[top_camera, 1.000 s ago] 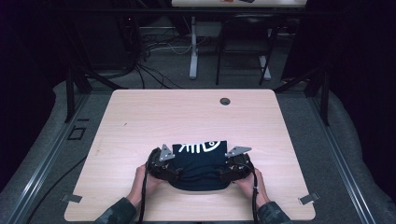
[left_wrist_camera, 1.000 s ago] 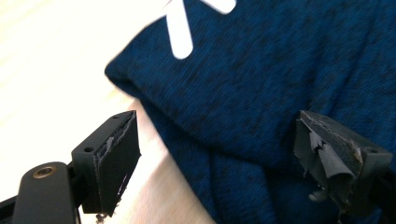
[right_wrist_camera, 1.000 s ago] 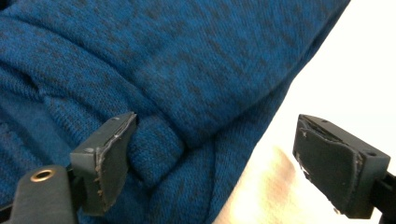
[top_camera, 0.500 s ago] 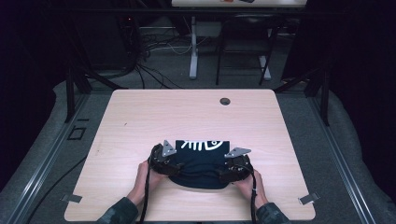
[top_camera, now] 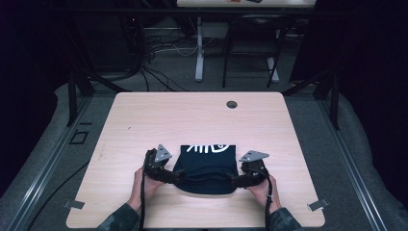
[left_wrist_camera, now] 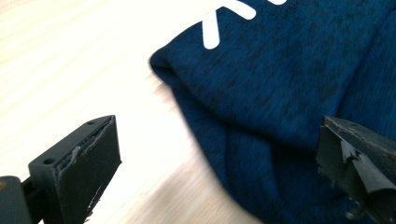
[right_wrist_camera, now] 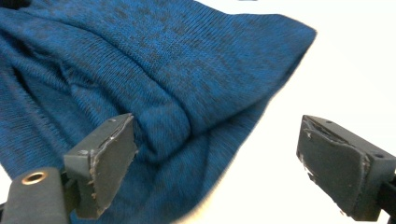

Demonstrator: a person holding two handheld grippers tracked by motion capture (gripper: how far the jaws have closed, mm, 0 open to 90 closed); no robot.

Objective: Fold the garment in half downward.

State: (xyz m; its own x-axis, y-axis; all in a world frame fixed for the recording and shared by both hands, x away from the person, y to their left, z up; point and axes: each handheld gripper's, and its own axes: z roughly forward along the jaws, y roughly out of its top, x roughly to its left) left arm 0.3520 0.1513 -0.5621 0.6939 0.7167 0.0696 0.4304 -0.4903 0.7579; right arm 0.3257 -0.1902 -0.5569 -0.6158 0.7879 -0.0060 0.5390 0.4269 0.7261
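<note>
A dark blue knit garment (top_camera: 207,166) with a white print (top_camera: 209,147) lies folded on the near half of the wooden table (top_camera: 192,115). My left gripper (top_camera: 175,175) is at the garment's left edge. In the left gripper view its jaws (left_wrist_camera: 217,140) stand wide apart over that edge, and they have just been opening; the fabric (left_wrist_camera: 289,84) lies below them, not pinched. My right gripper (top_camera: 235,180) is at the garment's right edge. In the right gripper view its jaws (right_wrist_camera: 217,140) are spread open astride a folded corner of the fabric (right_wrist_camera: 154,70), and the pads do not press on it.
A round cable hole (top_camera: 232,104) sits near the table's far edge. Bare wood surrounds the garment on all sides. Beyond the table are dark floor, cables and the legs of another desk (top_camera: 198,53). The person's hands (top_camera: 144,185) come in at the near edge.
The left gripper has drawn a little to the left, away from the garment's middle. The garment and the right gripper stay about where they were.
</note>
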